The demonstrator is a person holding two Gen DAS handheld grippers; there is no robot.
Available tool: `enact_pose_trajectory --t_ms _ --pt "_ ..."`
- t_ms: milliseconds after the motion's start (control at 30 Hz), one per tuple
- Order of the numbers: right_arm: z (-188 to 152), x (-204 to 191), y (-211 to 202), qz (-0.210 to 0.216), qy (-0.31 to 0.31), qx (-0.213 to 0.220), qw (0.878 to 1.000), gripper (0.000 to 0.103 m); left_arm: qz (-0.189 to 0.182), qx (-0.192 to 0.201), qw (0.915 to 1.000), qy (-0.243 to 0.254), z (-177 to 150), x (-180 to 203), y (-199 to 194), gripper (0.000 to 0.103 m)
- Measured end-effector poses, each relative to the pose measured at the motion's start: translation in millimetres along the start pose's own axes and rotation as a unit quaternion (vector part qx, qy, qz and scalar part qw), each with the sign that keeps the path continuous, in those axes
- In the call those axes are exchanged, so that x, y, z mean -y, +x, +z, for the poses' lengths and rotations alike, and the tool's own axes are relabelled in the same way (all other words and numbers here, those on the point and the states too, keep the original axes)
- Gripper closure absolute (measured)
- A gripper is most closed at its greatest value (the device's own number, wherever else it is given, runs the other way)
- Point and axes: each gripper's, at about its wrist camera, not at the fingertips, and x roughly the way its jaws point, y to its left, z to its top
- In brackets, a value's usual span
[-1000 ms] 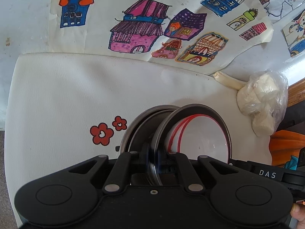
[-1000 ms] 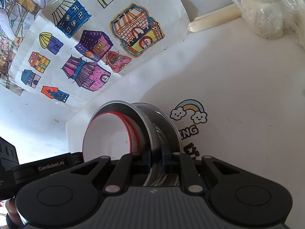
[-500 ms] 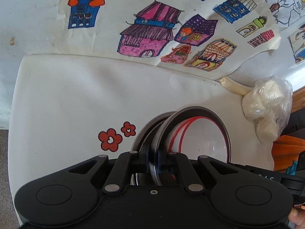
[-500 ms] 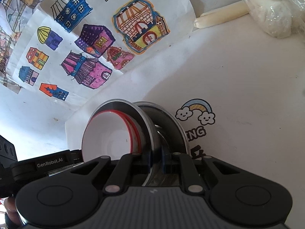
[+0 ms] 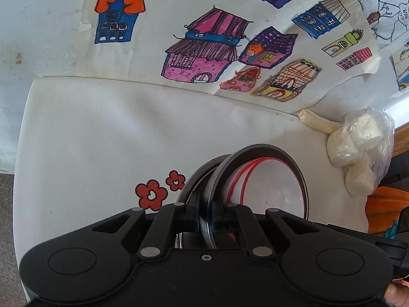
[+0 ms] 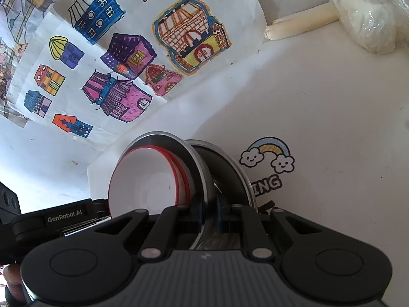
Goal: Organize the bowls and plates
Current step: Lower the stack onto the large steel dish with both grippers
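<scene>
Since a second ago the left wrist view has slid towards the desk's left side: the two red flowers [image 5: 159, 191] sit further right in frame and the stack looks slightly lower over the white mat [image 5: 102, 138]. The left gripper [image 5: 207, 215] stays clamped on the rim of the steel plate [image 5: 255, 151], which carries one red-rimmed white bowl [image 5: 271, 186]; a second steel dish [image 5: 194, 181] lies beneath. This looks like a two-gripper carry.

In the right wrist view, the right gripper [image 6: 210, 216] pinches the opposite rim. One bowl [image 6: 148, 179], two steel pieces, near the mat's front edge beside the rainbow print [image 6: 268, 153].
</scene>
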Motion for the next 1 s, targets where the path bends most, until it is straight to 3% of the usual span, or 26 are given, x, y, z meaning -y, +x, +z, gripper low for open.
enact_pose_trajectory --t_ms 733,1000 --pt "0.6 2.2 0.7 0.008 0.013 0.006 1.0 0.088 -0.006 -0.004 0.9997 -0.022 -0.7 -3.6 2.2 0.094" --pt "-3.9 0.7 -1.8 -0.007 -0.005 0.022 1.0 0.088 -0.012 -0.011 0.9996 -0.022 -2.8 -4.4 1.6 0.092"
